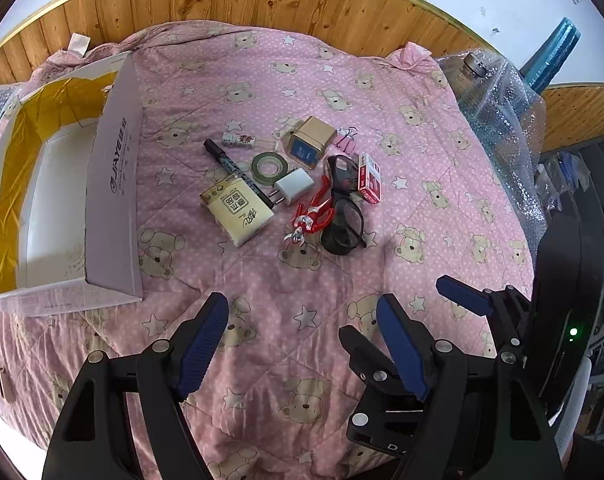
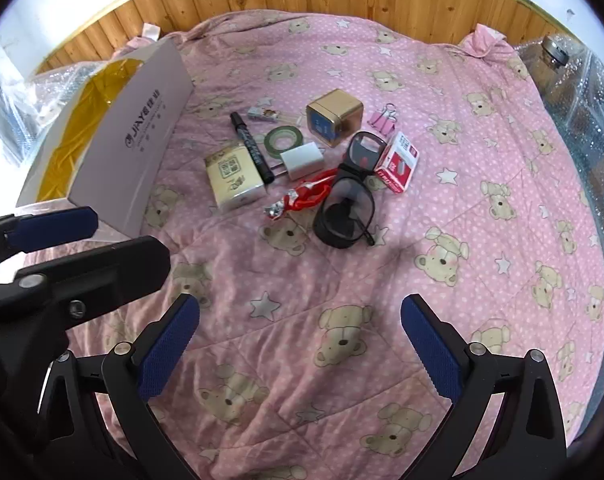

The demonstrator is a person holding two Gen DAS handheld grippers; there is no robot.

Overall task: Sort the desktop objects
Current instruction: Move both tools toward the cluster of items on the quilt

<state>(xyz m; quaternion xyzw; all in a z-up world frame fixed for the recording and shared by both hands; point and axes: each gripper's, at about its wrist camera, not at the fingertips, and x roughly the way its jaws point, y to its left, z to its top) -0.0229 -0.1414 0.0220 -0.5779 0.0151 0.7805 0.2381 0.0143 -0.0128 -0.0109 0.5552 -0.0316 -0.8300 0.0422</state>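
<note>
The black marker (image 1: 238,172) lies partly under the tissue pack (image 1: 237,210) and the white charger (image 1: 293,186), so its middle is hidden. The cardboard box (image 1: 114,184) is cut off by the left edge in the left wrist view, and its inside floor is only partly seen. The small print on the red staple box (image 2: 398,168) is too small to read. Bubble wrap (image 2: 574,92) blurs the bottle behind it.
</note>
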